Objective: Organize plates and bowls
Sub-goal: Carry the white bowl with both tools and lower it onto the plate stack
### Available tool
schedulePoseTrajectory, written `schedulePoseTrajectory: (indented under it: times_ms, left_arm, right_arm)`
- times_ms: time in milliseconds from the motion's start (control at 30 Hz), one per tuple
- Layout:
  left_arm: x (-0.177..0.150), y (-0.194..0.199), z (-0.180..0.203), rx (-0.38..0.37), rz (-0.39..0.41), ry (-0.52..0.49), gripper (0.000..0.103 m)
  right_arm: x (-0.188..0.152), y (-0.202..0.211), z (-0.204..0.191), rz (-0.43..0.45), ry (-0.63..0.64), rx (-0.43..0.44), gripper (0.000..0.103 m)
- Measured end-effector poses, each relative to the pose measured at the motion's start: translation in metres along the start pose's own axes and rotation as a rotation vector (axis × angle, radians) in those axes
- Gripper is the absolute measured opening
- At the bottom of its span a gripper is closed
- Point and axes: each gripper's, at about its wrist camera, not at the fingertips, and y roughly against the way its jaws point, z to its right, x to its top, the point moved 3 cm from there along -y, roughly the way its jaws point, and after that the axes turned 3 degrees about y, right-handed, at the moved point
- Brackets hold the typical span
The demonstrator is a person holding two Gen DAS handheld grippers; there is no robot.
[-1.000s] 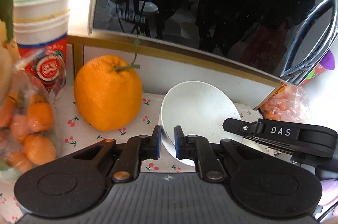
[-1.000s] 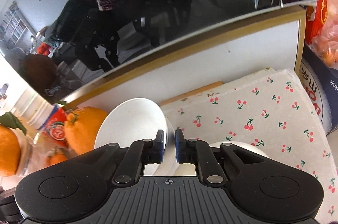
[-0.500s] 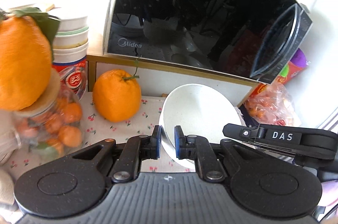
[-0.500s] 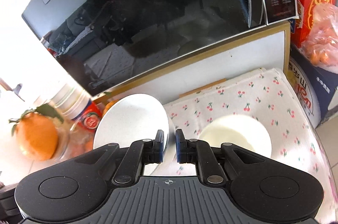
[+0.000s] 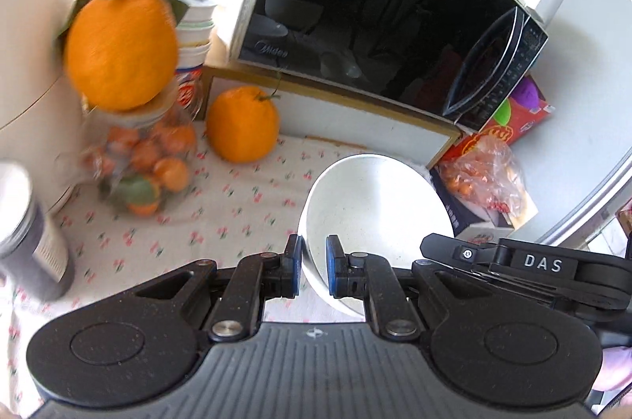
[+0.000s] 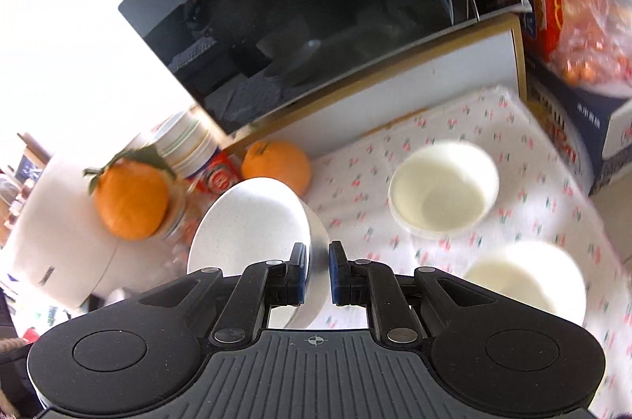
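Observation:
A white speckled bowl (image 5: 371,213) is held tilted above the cherry-print cloth (image 5: 221,217). My left gripper (image 5: 314,270) is shut on its left rim. My right gripper (image 6: 316,274) is shut on the opposite rim of the same bowl (image 6: 252,225), and its black body shows in the left wrist view (image 5: 525,268). Two cream bowls stand on the cloth in the right wrist view, one further back (image 6: 442,187) and one nearer at the right (image 6: 525,280).
A black microwave (image 5: 375,19) stands on a white shelf behind the cloth. A large orange (image 5: 241,124) sits below it, another orange (image 5: 120,47) tops a jar of small oranges (image 5: 146,162). Stacked cups (image 5: 193,39), a dark can (image 5: 31,237) and bagged fruit on boxes (image 5: 486,174) ring the cloth.
Both grippers have lifted and pulled back with the speckled bowl held between them. The two cream bowls have come into the right wrist view, and the cloth now shows wider.

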Motion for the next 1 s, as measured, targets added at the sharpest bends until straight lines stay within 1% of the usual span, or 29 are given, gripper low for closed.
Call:
schedulePoseTrajectory:
  times_ms: [333, 500, 567, 633, 667, 733, 800, 1000]
  left_arm:
    - [-0.052, 0.032, -0.012, 0.048, -0.056, -0.007, 0.011]
    - [-0.079, 0.038, -0.024, 0.029, -0.076, 0.024, 0.011]
    - [-0.087, 0.039, -0.026, 0.02, -0.099, 0.012, 0.011]
    - [-0.092, 0.04, -0.029, 0.019, -0.124, -0.009, 0.011]
    - [-0.094, 0.041, -0.031, 0.018, -0.133, -0.01, 0.011]
    - [-0.097, 0.041, -0.035, -0.004, -0.149, 0.009, 0.011]
    - [-0.102, 0.042, -0.036, -0.006, -0.165, 0.012, 0.011]
    - [-0.108, 0.044, -0.03, 0.019, -0.176, -0.044, 0.011]
  right_arm:
    - [-0.069, 0.02, -0.007, -0.077, -0.001, -0.001, 0.013]
    - [-0.1, 0.027, -0.003, -0.117, -0.007, -0.013, 0.013]
    - [-0.114, 0.029, 0.001, -0.115, -0.024, -0.004, 0.014]
    - [-0.125, 0.029, 0.005, -0.15, -0.058, 0.007, 0.014]
    - [-0.128, 0.029, 0.004, -0.171, -0.06, 0.007, 0.014]
    - [-0.13, 0.032, 0.0, -0.171, -0.032, -0.008, 0.014]
    - [-0.131, 0.035, -0.002, -0.169, -0.025, -0.012, 0.014]
    - [-0.135, 0.039, -0.004, -0.176, -0.034, -0.025, 0.015]
